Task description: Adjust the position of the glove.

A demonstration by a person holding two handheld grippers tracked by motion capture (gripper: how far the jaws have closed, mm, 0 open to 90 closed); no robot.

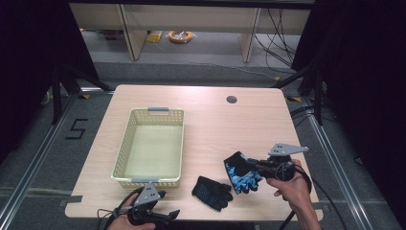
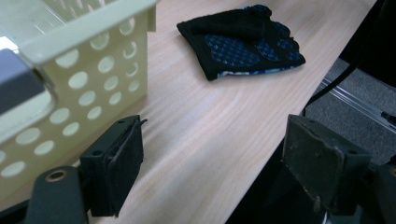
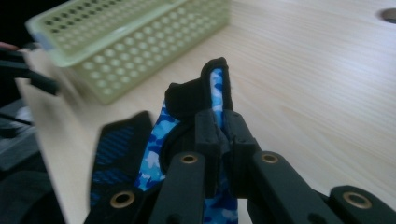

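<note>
At the desk's (image 1: 206,103) near left corner, about seven o'clock in the high view, the left gripper (image 1: 168,215) rests low with its jaws pointing toward three o'clock; in the left gripper view those jaws stand wide apart with nothing between them, only bare wood and the desk's edge; the pale yellow perforated basket (image 1: 123,146) stands just beyond it at about eleven o'clock, its inside bare as far as the frames show. Moving right, a black glove (image 1: 212,191) with a blue dotted palm lies flat on the desk near the front edge, at roughly two o'clock from the left jaws and well within that hand's side; its long axis seems to run across the desk, cuff toward the basket, fingers toward the right, though the finger ends are hard to read. Further right, the right gripper (image 1: 254,166) is held above the desk with its jaws pointing to nine o'clock; they are pinched tight on the black-edged hem of a blue camouflage glove (image 1: 241,175), which hangs from them clear of the wood. The relation that matters, as I judge it: the basket lies at about ten o'clock from the carried glove, across open desk, so the right hand has a leftward and slightly forward carry to reach its rim; the lying glove is nearer the left hand, whose open jaws already face it.
</note>
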